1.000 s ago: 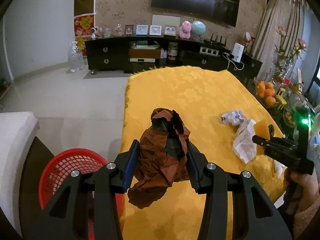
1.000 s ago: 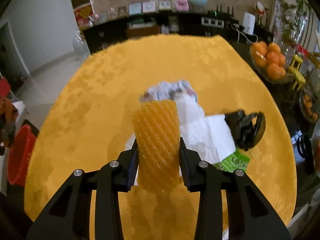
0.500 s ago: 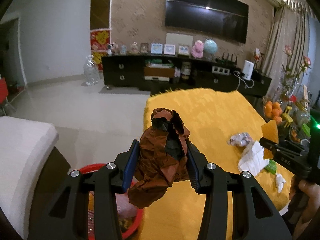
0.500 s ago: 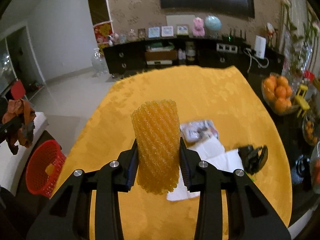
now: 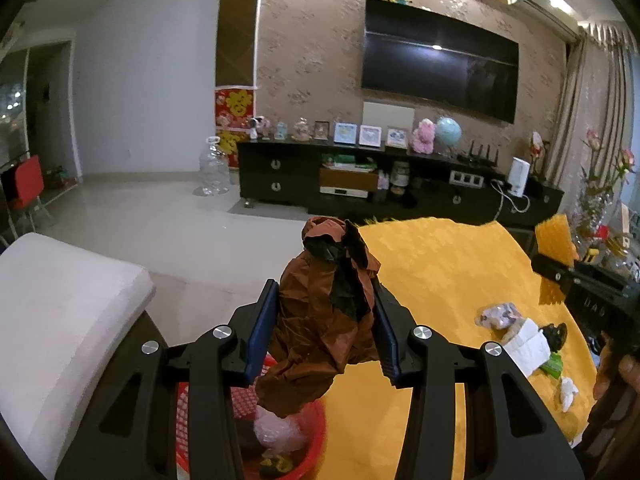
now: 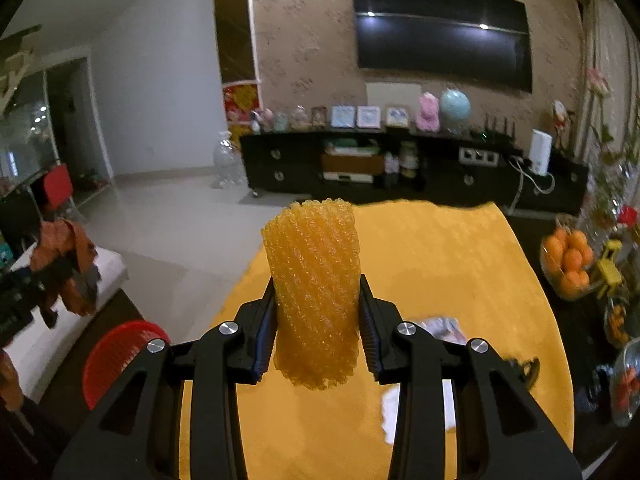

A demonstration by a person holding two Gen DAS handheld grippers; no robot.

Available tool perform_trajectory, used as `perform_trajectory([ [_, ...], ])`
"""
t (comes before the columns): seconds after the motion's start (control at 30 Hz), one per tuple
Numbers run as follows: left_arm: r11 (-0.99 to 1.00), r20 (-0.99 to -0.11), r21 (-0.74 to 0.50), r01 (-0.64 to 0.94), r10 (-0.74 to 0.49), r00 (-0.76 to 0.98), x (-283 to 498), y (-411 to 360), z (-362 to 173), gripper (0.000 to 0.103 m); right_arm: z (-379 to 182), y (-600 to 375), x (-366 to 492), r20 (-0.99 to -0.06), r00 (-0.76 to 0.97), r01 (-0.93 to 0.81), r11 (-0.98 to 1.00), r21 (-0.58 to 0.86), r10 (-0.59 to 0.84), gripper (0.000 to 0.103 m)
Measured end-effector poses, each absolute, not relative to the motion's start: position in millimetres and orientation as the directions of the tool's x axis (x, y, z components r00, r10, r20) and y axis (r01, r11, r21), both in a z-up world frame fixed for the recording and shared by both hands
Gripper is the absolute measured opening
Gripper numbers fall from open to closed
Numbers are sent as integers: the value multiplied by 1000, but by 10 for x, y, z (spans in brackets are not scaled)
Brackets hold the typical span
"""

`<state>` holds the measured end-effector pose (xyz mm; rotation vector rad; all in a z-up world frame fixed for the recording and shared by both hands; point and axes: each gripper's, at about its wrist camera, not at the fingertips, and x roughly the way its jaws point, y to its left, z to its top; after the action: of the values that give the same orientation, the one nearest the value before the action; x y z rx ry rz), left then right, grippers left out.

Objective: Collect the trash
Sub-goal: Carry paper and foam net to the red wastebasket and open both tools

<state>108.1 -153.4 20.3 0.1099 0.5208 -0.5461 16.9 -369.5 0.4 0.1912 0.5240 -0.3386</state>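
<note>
My left gripper (image 5: pixel 324 332) is shut on a crumpled brown wrapper (image 5: pixel 326 308) and holds it above the red trash basket (image 5: pixel 308 440), which has some trash in it. My right gripper (image 6: pixel 318 332) is shut on an orange foam net sleeve (image 6: pixel 314 292), raised over the yellow-clothed table (image 6: pixel 440 264). The basket (image 6: pixel 116 356) and the brown wrapper (image 6: pixel 66 264) also show at the left of the right wrist view. More trash lies on the table: a crumpled plastic wrapper (image 5: pixel 498 314), white paper (image 5: pixel 530 350), a green scrap (image 5: pixel 552 366).
A white padded seat (image 5: pixel 60 312) stands left of the basket. A bowl of oranges (image 6: pixel 568 264) and glassware sit at the table's right edge. A black clip-like object (image 5: pixel 554 334) lies by the white paper. A black TV cabinet (image 5: pixel 360 180) stands beyond.
Both grippers have risen and tilted up, keeping their loads. The left one moved left off the table, so the brown wrapper now hangs over the red basket.
</note>
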Motion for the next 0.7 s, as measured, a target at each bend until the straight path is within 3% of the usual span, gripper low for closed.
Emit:
perform_trajectory([
  [0.33,895,-509,-38,444,-400,762,1308,-1153,129,43,146,-3209,612,-489,859,220,971,89,-150,36],
  [0.7,941,-550,-29,338,-297,780,1543,-702,-111,43,-81,-2773,1057,-547,836,89,993,76,-33,36],
])
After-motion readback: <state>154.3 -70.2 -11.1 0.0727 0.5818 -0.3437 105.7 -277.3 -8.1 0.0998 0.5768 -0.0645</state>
